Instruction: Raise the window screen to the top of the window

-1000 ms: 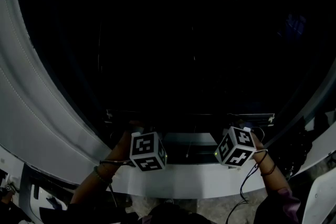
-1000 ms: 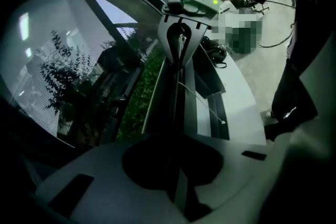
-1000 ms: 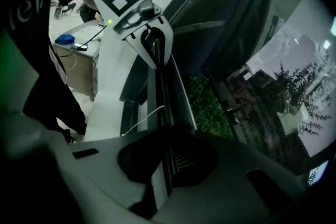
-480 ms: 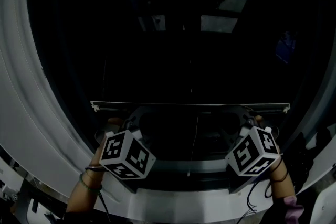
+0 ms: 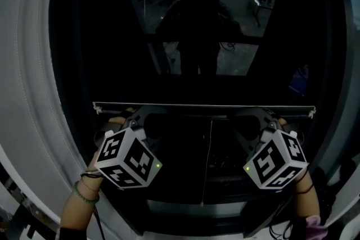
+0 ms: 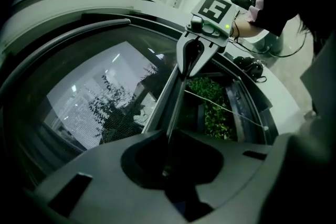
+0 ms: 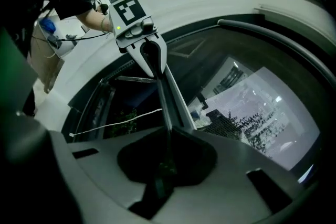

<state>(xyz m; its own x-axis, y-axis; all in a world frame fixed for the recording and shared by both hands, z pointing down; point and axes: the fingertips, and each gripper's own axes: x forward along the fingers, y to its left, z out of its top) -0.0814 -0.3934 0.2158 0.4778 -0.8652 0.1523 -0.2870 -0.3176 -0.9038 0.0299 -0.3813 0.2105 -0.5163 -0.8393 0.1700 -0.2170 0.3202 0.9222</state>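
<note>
The window fills the head view. Its pale frame curves down the 9 o'clock side, and its top edge sits at 12 o'clock. The pane is dark and carries a person's reflected silhouette toward 12 o'clock.

The window screen shows its fine mesh at 9 o'clock in the left gripper view and at 3 o'clock in the right gripper view. The mesh hangs on the upper side of the bottom bar. That bar lies level across the head view just below centre, well short of the window's top. On the bar's lower side there is no mesh, and greenery shows through.

The left gripper meets the bar at 8 o'clock from centre and the right gripper at 4 o'clock, well apart along it. In the left gripper view the fingers are pressed together on the bar's thin edge, and the bar runs away toward 12 o'clock to the other gripper. The right gripper's fingers pinch the same edge in the same way.

Each gripper carries a marker cube with a small green light. A thin white cord leaves the bar between the grippers and runs toward 6 o'clock in the head view. A green bracelet circles the left wrist.
</note>
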